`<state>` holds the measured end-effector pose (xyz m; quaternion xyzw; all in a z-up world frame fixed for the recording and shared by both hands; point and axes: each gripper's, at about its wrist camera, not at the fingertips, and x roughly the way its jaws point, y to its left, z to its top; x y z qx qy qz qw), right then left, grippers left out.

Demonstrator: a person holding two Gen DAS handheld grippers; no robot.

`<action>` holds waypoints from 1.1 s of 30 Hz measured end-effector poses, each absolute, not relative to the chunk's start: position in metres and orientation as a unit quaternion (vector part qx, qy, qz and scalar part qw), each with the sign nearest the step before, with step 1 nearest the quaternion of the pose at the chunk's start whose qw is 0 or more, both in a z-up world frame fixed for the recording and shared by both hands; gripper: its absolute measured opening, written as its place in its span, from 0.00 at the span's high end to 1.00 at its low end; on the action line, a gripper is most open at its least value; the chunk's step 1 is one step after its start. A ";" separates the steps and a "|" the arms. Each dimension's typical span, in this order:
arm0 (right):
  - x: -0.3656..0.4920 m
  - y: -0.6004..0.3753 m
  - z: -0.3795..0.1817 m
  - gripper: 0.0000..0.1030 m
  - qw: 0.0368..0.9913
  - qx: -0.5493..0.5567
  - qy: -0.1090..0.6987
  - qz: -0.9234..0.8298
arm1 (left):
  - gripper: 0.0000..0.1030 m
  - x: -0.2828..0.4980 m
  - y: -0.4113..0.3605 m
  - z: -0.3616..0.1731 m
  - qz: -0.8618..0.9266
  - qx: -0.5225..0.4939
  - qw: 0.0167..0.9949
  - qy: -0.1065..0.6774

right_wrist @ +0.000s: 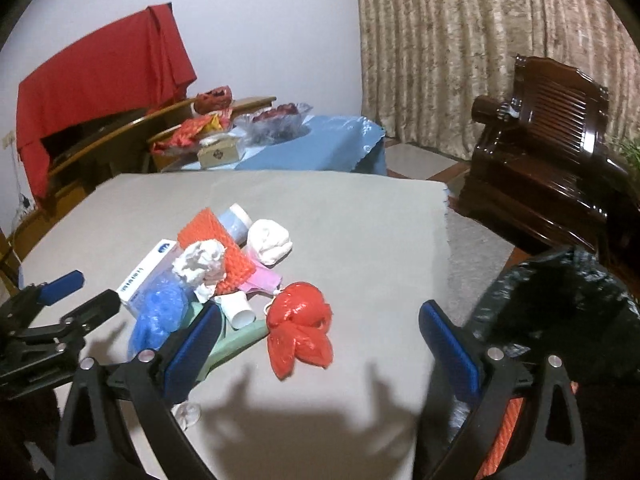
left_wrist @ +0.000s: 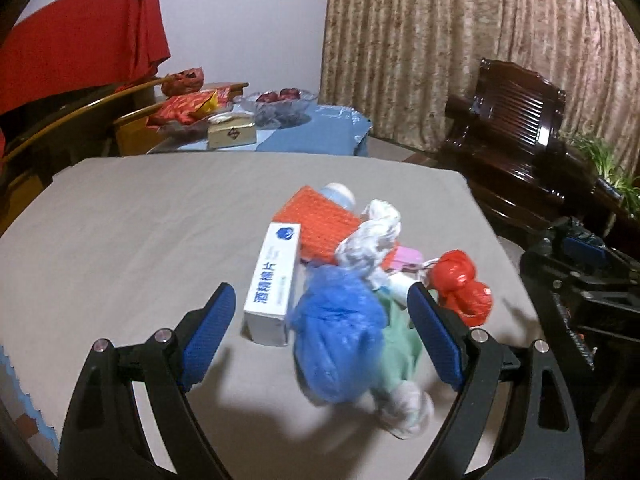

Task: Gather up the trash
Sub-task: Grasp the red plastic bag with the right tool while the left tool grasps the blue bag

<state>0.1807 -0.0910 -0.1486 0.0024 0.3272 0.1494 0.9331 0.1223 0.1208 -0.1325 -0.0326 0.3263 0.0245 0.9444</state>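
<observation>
A pile of trash lies on the grey table (left_wrist: 120, 216): a crumpled blue bag (left_wrist: 340, 332), a white box (left_wrist: 274, 280), an orange mesh sleeve (left_wrist: 320, 224), white crumpled tissue (left_wrist: 370, 240), a green piece (left_wrist: 400, 336) and a knotted red bag (left_wrist: 464, 284). My left gripper (left_wrist: 322, 332) is open, its jaws on either side of the blue bag and box. My right gripper (right_wrist: 320, 344) is open just before the red bag (right_wrist: 300, 332). The left gripper also shows in the right wrist view (right_wrist: 60, 304).
A black trash bag (right_wrist: 560, 316) hangs open off the table's right edge. A dark wooden chair (right_wrist: 552, 160) stands beyond it before curtains. A blue-covered table (right_wrist: 312, 148) with snacks and a box stands behind. The table's right edge (right_wrist: 444, 240) is near.
</observation>
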 end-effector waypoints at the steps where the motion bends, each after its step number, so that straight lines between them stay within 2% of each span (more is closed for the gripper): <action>1: 0.185 -0.088 -0.153 0.06 0.931 0.001 0.332 0.149 | 0.17 0.124 0.122 -0.135 0.026 -0.034 0.943 0.329; 4: 0.196 -0.083 -0.167 0.08 0.928 -0.004 0.344 0.145 | 0.17 0.127 0.125 -0.142 0.027 -0.037 0.941 0.334; 9: 0.212 -0.075 -0.190 0.20 0.915 -0.005 0.375 0.147 | 0.17 0.133 0.129 -0.151 0.027 -0.040 0.938 0.342; 12: 0.217 -0.071 -0.197 0.35 0.907 -0.004 0.388 0.161 | 0.18 0.137 0.130 -0.155 0.025 -0.043 0.936 0.347; 14: 0.220 -0.069 -0.204 0.52 0.897 0.006 0.404 0.180 | 0.21 0.138 0.128 -0.158 0.022 -0.045 0.935 0.351; 16: 0.220 -0.068 -0.207 0.61 0.892 0.007 0.412 0.188 | 0.23 0.140 0.125 -0.161 0.014 -0.045 0.934 0.355; 20: 0.218 -0.068 -0.207 0.71 0.889 0.001 0.416 0.193 | 0.30 0.146 0.120 -0.169 0.003 -0.048 0.930 0.363; 22: 0.217 -0.072 -0.203 0.71 0.890 0.002 0.413 0.191 | 0.32 0.146 0.115 -0.170 0.005 -0.042 0.932 0.360; 24: 0.214 -0.076 -0.197 0.71 0.894 0.003 0.406 0.191 | 0.38 0.147 0.112 -0.170 0.003 -0.038 0.933 0.358; 26: 0.212 -0.078 -0.190 0.71 0.896 0.003 0.400 0.192 | 0.54 0.148 0.110 -0.169 0.001 -0.038 0.933 0.359; 27: 0.210 -0.080 -0.186 0.71 0.898 0.003 0.396 0.192 | 0.57 0.149 0.109 -0.170 -0.003 -0.040 0.931 0.362; 29: 0.208 -0.081 -0.181 0.71 0.899 0.003 0.392 0.194 | 0.71 0.150 0.108 -0.171 -0.004 -0.039 0.930 0.366; 33: 0.201 -0.086 -0.172 0.71 0.902 0.004 0.384 0.197 | 0.84 0.147 0.106 -0.170 -0.008 -0.033 0.931 0.364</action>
